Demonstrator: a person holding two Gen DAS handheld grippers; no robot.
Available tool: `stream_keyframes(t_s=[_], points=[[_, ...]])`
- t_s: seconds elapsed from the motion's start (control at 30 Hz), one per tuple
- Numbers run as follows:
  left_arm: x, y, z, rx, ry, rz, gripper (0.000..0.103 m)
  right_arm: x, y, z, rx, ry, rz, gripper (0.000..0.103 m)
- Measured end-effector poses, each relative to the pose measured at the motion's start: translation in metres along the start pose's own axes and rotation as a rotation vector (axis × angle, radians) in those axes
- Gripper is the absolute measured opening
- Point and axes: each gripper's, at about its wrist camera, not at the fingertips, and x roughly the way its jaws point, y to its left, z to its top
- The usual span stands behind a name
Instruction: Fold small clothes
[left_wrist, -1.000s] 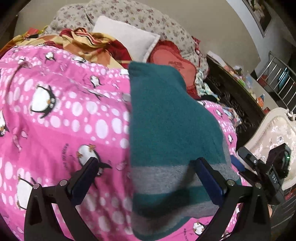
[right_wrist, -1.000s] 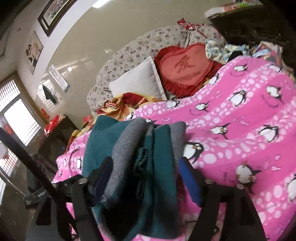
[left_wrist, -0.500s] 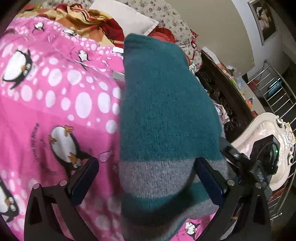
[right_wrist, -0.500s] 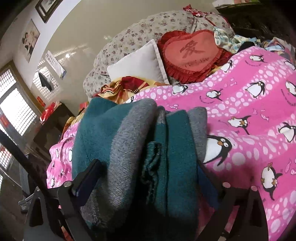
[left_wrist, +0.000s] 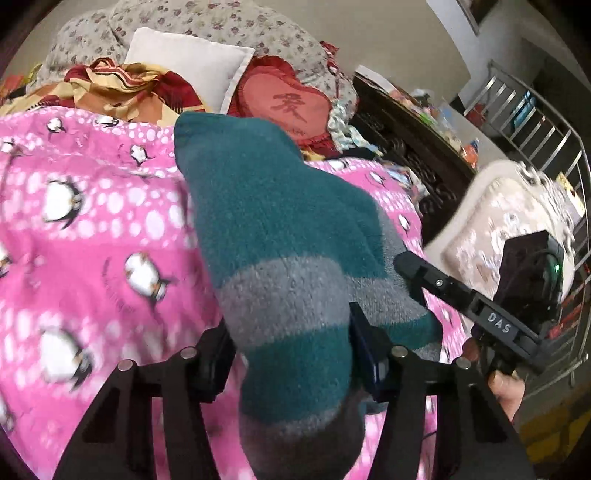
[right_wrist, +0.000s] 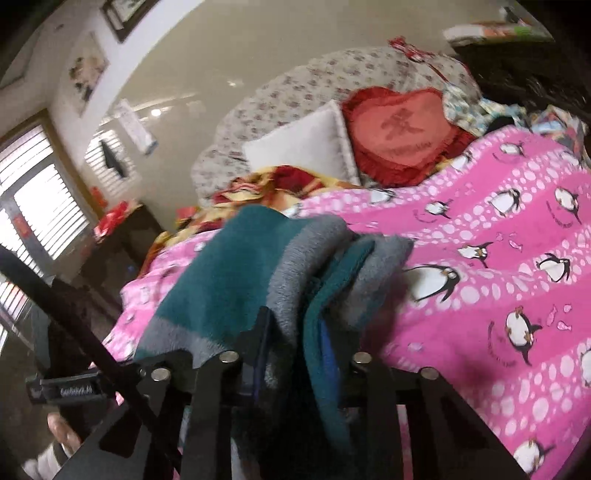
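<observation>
Folding in hand. The teal-and-grey sock (left_wrist: 280, 236) is held above the pink blanket (left_wrist: 92, 229), pinched by the left gripper (left_wrist: 291, 354) and, bunched, by the right gripper (right_wrist: 295, 343). Next, a doubling-over and lowering onto the blanket is judged necessary.

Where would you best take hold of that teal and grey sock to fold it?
Probably by the striped cuff end of the sock, coming from the near side, as the left hand-held gripper does now. The sock lies lengthwise on the pink blanket, toe far away, so the near end is the free edge to lift over.
</observation>
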Motion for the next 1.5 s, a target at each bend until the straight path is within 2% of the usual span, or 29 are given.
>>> stream_keyframes(t_s=[0.1,0.2,0.27,0.33,0.4,0.43,0.47,0.53,0.6,0.73,0.9,0.93,1.0,1.03,1.13,1.23,1.3,1.37,1.47,1.5], points=[[-0.022,-0.011,-0.025,0.039,0.040,0.017,0.056,-0.013,0.029,-0.023,-0.061,0.037,-0.018,0.015],[-0.025,-0.009,-0.061,0.025,0.120,0.061,0.056,-0.015,0.034,-0.053,-0.040,0.093,0.020,0.015],[-0.018,0.007,-0.090,-0.017,0.181,0.081,0.056,-0.015,0.030,-0.070,-0.016,0.121,0.025,0.015],[-0.014,0.027,-0.104,-0.080,0.164,0.111,0.058,-0.010,0.020,-0.082,0.017,0.135,-0.019,0.018],[-0.019,0.045,-0.110,-0.151,0.139,0.085,0.058,-0.014,0.005,-0.084,0.088,0.112,-0.050,0.034],[-0.024,0.047,-0.110,-0.171,0.121,0.066,0.059,-0.022,-0.001,-0.084,0.126,0.085,-0.043,0.060],[-0.029,0.047,-0.110,-0.174,0.103,0.061,0.059,-0.030,-0.005,-0.083,0.147,0.060,-0.036,0.077],[-0.042,0.040,-0.111,-0.134,0.045,0.106,0.060,-0.043,-0.003,-0.079,0.136,0.028,-0.014,0.077],[-0.051,0.031,-0.110,-0.091,-0.001,0.156,0.066,-0.047,0.011,-0.076,0.072,0.032,0.004,0.077],[-0.052,0.033,-0.107,-0.112,-0.005,0.119,0.072,-0.026,0.045,-0.078,-0.028,0.095,0.045,0.076],[-0.045,0.031,-0.115,-0.137,0.009,0.130,0.074,0.017,0.047,-0.072,-0.042,0.151,-0.016,0.071],[-0.042,0.031,-0.117,-0.141,0.014,0.128,0.075,0.028,0.044,-0.070,-0.033,0.166,-0.007,0.062],[-0.039,0.031,-0.118,-0.146,0.019,0.129,0.077,0.042,0.044,-0.068,-0.058,0.174,0.021,0.031],[-0.035,0.029,-0.116,-0.146,0.026,0.132,0.077,0.048,0.042,-0.068,-0.062,0.172,0.027,0.012],[-0.032,0.021,-0.108,-0.127,0.033,0.140,0.077,0.042,0.040,-0.064,-0.065,0.140,0.031,0.011],[-0.041,0.011,-0.093,-0.098,-0.026,0.121,0.079,0.013,0.043,-0.046,-0.109,0.061,0.012,0.010],[-0.042,0.004,-0.084,-0.088,-0.054,0.121,0.084,-0.002,0.043,-0.040,-0.145,0.028,-0.038,0.009],[-0.032,-0.002,-0.080,-0.072,-0.063,0.145,0.085,0.003,0.041,-0.040,-0.180,0.027,-0.114,0.009],[0.000,-0.003,-0.084,-0.055,0.021,0.204,0.085,0.035,0.026,-0.049,-0.204,0.077,-0.252,0.009],[0.009,-0.001,-0.087,-0.062,0.042,0.204,0.085,0.044,0.019,-0.051,-0.171,0.095,-0.246,0.009]])
